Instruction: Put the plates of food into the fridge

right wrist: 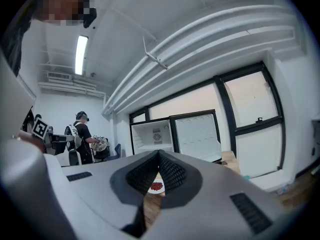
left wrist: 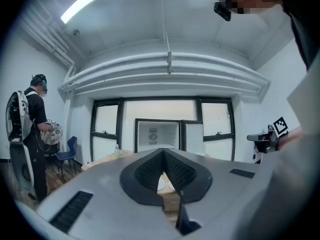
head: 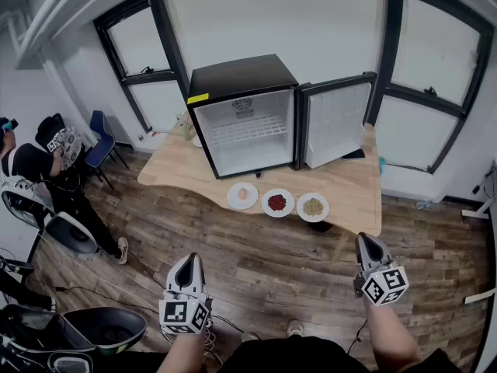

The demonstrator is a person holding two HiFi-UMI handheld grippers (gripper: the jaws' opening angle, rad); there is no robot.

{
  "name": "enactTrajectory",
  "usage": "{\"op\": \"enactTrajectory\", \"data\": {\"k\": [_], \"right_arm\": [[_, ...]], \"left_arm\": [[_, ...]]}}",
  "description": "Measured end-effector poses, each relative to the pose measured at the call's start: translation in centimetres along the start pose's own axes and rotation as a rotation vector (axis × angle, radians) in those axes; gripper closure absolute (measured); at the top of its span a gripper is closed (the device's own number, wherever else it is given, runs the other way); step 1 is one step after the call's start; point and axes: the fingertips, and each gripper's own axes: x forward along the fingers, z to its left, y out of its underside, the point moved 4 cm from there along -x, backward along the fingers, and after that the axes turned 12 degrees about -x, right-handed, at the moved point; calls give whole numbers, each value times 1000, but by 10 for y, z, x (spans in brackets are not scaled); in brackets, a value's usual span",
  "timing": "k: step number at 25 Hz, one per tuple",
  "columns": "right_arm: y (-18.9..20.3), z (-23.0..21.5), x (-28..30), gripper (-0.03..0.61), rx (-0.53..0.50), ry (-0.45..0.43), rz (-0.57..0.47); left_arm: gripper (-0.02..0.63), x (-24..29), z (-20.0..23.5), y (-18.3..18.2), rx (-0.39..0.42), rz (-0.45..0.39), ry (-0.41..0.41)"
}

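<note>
A black mini fridge (head: 242, 115) stands on the wooden table (head: 353, 200) with its door (head: 335, 121) swung open to the right; one wire shelf shows inside. Three white plates lie in a row before it: one with an orange piece (head: 242, 195), one with red food (head: 277, 202), one with tan-green food (head: 313, 207). My left gripper (head: 189, 261) and right gripper (head: 365, 241) hang low over the floor, well short of the table, both shut and empty. The fridge (left wrist: 157, 134) lies straight ahead in the left gripper view. The red plate (right wrist: 156, 186) shows between the pads in the right gripper view.
A person (head: 43, 165) with a headset and backpack stands at the left by a blue chair (head: 101, 138) and office chairs (head: 70, 235). Cables (head: 85, 290) run over the wood floor. A small bottle (head: 185, 123) stands on the table left of the fridge. Windows line the far wall.
</note>
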Motion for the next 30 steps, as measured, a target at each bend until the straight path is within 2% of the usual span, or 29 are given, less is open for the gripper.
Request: {"op": "enactTrajectory", "data": {"k": [5, 12, 17, 20, 24, 27, 30], "right_arm": [[-6, -22, 4, 555, 1, 9, -19], [2, -36, 20, 555, 13, -48, -18], [9, -58, 27, 555, 20, -38, 13], [7, -66, 28, 555, 29, -52, 6], [8, -69, 37, 555, -18, -62, 36], [13, -77, 39, 555, -8, -37, 72], [10, -85, 40, 555, 0, -20, 51]], "left_arm": [[609, 1, -12, -9, 19, -18, -17], [609, 4, -23, 2, 11, 1, -86], [609, 13, -35, 8, 12, 3, -110], [609, 20, -42, 12, 24, 17, -103], [609, 40, -41, 11, 27, 15, -95], [609, 60, -42, 9, 40, 22, -62], [610, 87, -44, 4, 46, 12, -12]]}}
